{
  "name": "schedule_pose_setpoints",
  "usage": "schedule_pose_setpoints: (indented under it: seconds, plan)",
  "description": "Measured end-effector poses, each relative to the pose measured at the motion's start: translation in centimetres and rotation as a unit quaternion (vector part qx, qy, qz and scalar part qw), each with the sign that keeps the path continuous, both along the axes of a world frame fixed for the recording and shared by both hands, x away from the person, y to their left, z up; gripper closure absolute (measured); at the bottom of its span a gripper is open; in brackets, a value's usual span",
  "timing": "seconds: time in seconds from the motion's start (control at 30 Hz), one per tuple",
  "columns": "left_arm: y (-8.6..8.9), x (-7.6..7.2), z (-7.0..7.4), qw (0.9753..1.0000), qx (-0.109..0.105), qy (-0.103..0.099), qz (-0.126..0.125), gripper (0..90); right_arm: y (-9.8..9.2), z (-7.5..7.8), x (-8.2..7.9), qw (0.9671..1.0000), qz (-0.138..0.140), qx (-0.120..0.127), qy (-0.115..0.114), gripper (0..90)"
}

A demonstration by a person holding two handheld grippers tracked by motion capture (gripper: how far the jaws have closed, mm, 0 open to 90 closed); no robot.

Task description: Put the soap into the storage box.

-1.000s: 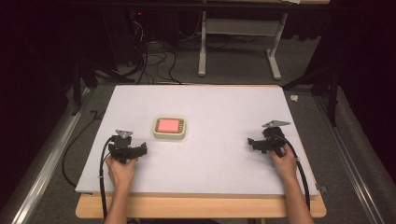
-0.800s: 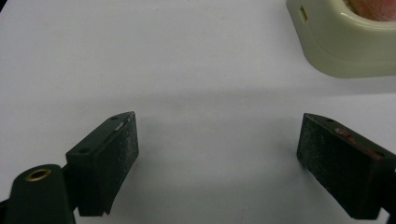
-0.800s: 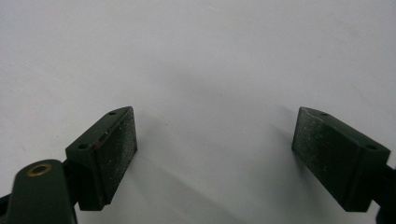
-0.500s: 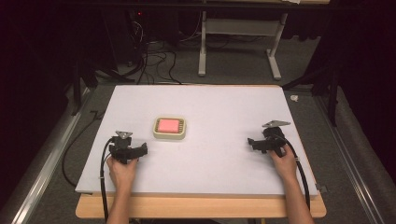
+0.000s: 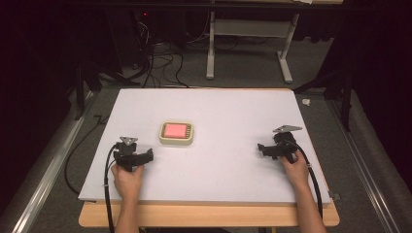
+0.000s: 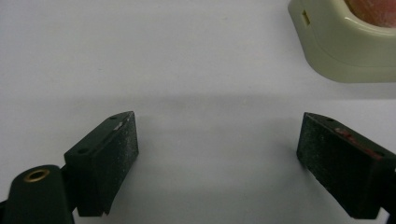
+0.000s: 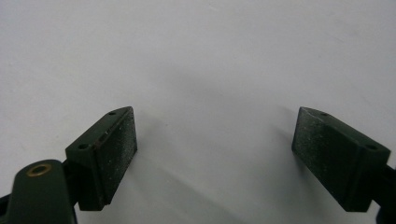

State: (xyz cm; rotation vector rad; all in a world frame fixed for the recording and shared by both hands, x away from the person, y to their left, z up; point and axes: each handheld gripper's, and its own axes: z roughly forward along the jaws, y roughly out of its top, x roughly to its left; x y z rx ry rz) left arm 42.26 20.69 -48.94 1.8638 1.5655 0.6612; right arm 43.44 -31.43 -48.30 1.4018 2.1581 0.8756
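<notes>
Two hands rest on the table near its front edge, left gripper and right gripper both with jaws spread wide.

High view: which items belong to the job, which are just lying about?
In the job:
- cream box with pink top, on the white board
- left gripper, open, nearest the box
- right gripper, open

Lying about:
- small white scrap beyond the board's far right corner
- floor cables

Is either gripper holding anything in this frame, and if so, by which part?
Nothing is held. The left gripper and right gripper both stand open over bare table; the cream box with the pink top sits untouched, apart from both.
</notes>
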Motion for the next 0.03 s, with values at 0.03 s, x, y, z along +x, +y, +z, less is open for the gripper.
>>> schedule_pose_setpoints:
  seconds: [0.03]
  plan:
    - [0.00, 0.00, 0.00, 1.0000, 0.000, 0.000, 0.000, 13.0, 0.00, 0.00, 0.00, 1.0000, 0.000, 0.000, 0.000, 14.5]
